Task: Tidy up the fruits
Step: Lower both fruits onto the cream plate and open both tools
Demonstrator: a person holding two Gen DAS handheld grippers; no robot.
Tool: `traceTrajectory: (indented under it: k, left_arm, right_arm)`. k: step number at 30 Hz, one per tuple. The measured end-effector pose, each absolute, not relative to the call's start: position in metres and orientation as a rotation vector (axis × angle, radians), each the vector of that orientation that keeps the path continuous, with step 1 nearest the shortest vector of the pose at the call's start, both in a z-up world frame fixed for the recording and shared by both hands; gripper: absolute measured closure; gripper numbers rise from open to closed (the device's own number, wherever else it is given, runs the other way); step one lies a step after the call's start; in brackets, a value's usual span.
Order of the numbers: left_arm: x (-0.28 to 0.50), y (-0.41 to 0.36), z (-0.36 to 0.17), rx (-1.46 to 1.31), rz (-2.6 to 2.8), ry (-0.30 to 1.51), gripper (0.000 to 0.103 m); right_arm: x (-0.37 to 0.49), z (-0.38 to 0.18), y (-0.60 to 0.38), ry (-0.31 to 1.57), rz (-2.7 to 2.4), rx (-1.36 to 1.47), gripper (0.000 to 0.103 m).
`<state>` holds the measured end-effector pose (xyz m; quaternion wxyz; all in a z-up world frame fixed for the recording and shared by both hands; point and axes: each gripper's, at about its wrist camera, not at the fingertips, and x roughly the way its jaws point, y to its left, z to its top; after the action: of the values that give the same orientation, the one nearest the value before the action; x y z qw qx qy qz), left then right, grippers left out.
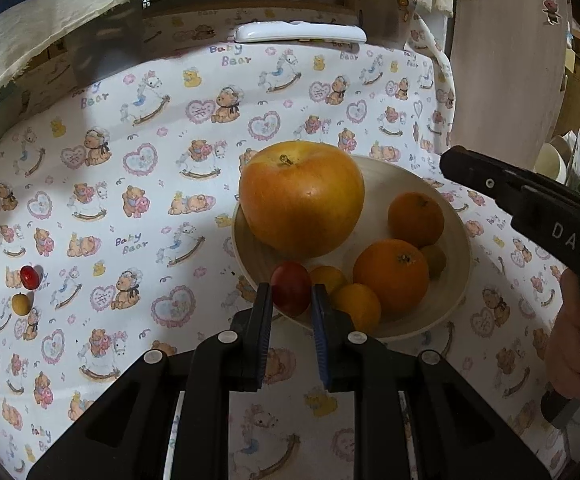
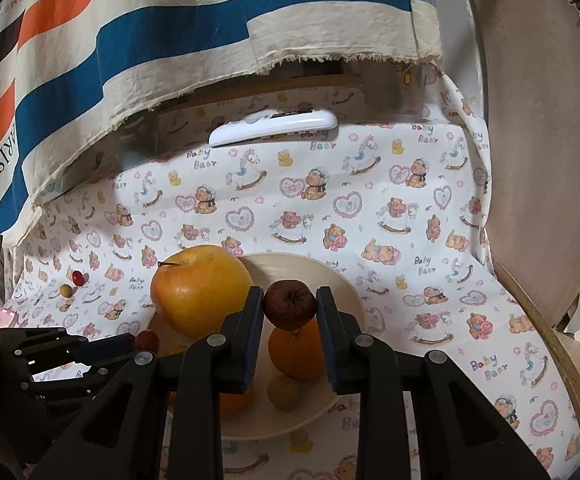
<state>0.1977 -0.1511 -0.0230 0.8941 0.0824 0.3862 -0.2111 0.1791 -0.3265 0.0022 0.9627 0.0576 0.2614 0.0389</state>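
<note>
A cream bowl (image 1: 455,240) on the bear-print cloth holds a large yellow-orange apple (image 1: 301,196), two oranges (image 1: 391,276), small yellow fruits (image 1: 355,306) and a small greenish fruit (image 1: 433,260). My left gripper (image 1: 291,294) is shut on a small red fruit (image 1: 290,286) over the bowl's near rim. In the right wrist view my right gripper (image 2: 290,306) is shut on a dark brownish-red fruit (image 2: 290,304) above the bowl (image 2: 345,284), over an orange (image 2: 295,354). The left gripper (image 2: 128,342) shows there at lower left, beside the apple (image 2: 200,292).
A small red fruit (image 1: 29,277) and a small yellow fruit (image 1: 20,304) lie on the cloth at far left. A white remote (image 1: 301,33) lies at the back. A striped cloth (image 2: 130,40) hangs over the back edge. A hand (image 1: 569,344) grips the right tool at the right.
</note>
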Motion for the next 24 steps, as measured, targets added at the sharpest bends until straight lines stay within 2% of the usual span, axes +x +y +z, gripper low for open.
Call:
traceTrajectory:
  k: [17, 24]
  left_arm:
    - [0.196, -0.148, -0.022, 0.183, -0.413, 0.786, 0.083]
    - [0.196, -0.139, -0.016, 0.162, -0.391, 0.761, 0.066]
  right_arm:
    - [0.188, -0.012, -0.317, 0.630, 0.110, 0.080, 0.075]
    - [0.192, -0.024, -0.308, 0.683, 0.119, 0.038, 0.075]
